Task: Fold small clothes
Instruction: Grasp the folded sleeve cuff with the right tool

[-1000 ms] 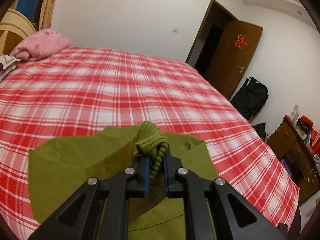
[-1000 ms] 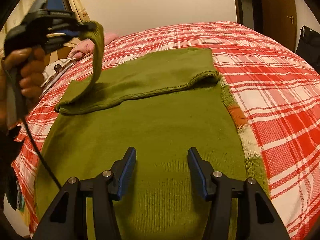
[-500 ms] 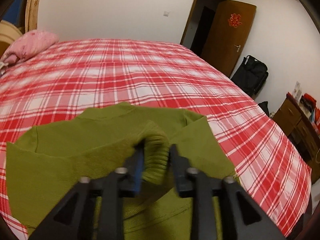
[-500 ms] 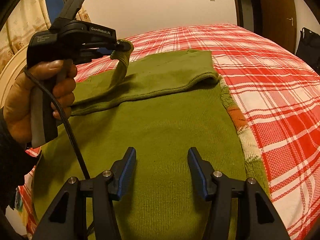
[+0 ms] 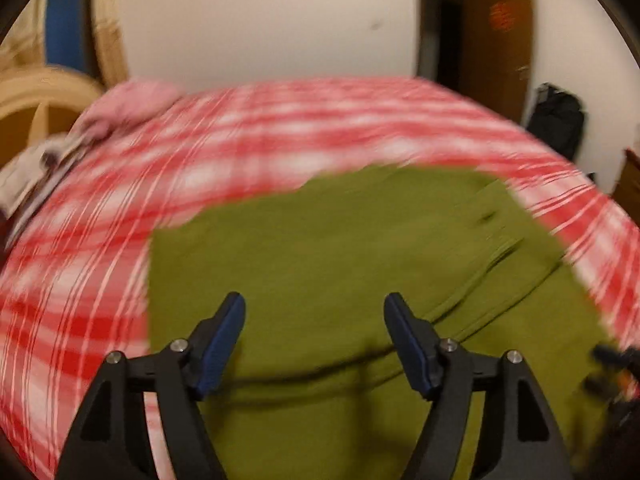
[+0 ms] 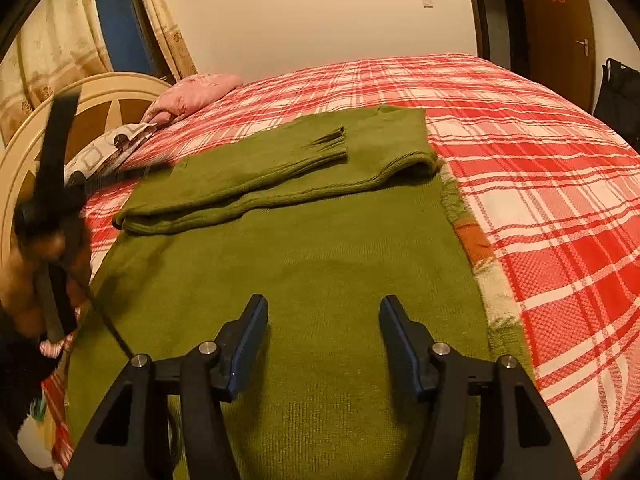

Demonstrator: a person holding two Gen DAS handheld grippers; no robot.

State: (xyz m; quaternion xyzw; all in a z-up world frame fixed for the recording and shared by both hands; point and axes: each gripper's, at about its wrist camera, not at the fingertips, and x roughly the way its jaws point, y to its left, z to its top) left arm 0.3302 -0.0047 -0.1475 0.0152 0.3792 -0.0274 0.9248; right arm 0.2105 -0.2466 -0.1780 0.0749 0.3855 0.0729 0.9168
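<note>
A green knitted sweater [image 6: 312, 240] lies flat on the red plaid bed [image 6: 540, 168]. Its sleeve [image 6: 280, 164] lies folded across the upper body, cuff [image 6: 332, 144] toward the right. My right gripper [image 6: 322, 336] is open and empty, hovering over the sweater's lower part. My left gripper [image 5: 314, 336] is open and empty above the sweater [image 5: 340, 264]; that view is blurred by motion. The left gripper's body [image 6: 52, 184], in a hand, shows at the left edge of the right wrist view.
A pink pillow [image 6: 192, 94] and a patterned pillow [image 6: 108, 148] lie by the cream headboard [image 6: 100, 92]. An orange-and-white cloth strip [image 6: 476, 248] lies along the sweater's right edge. A brown door [image 6: 560, 28] and a black bag [image 6: 620, 92] stand at the right.
My left gripper opened and let go of the sleeve cuff, which now lies folded across the sweater. The left gripper pulled back to the left. The right gripper stayed put.
</note>
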